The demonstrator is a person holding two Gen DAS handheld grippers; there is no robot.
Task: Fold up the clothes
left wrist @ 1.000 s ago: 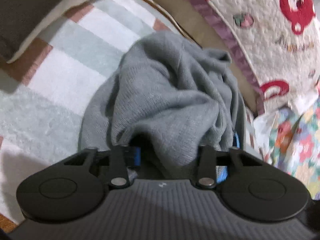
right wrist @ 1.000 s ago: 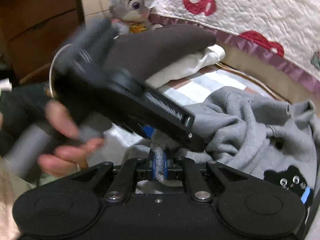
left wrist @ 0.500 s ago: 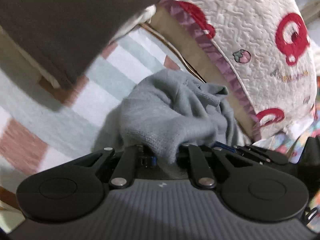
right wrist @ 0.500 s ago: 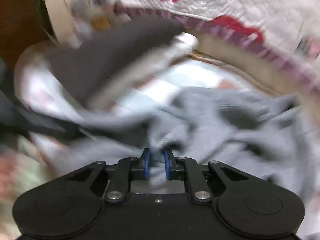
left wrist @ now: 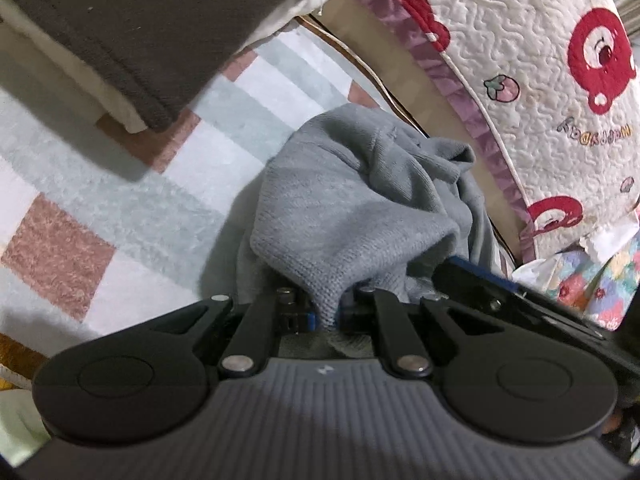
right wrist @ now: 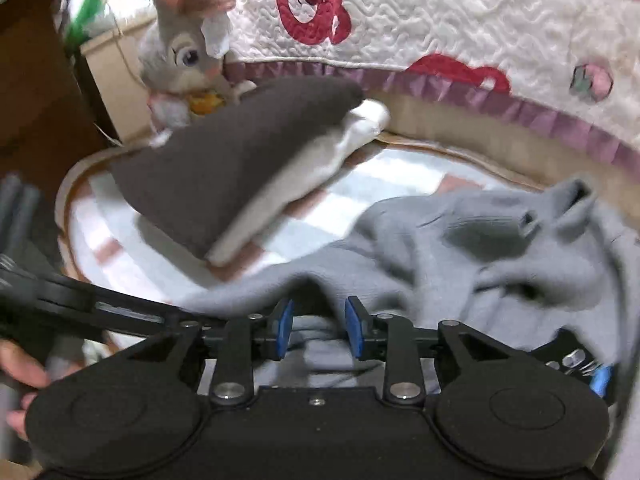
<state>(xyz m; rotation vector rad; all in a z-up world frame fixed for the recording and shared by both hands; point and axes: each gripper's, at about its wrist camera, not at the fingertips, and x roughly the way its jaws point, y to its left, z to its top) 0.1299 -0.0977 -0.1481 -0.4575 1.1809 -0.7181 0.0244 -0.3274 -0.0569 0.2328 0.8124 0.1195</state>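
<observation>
Pinching the grey sweater (left wrist: 340, 216) over the checked blanket (left wrist: 120, 184), left hand-held gripper (left wrist: 325, 316); right hand-held gripper (right wrist: 319, 326) released.

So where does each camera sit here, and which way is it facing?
Left wrist: on the left gripper, looking along its jaws, shut on the grey sweater, toward the quilt.
Right wrist: on the right gripper, jaws open over the sweater, facing the plush rabbit; a hand shows at the left edge.
Shared: sweater, quilt, folded dark garment, checked blanket.
</observation>
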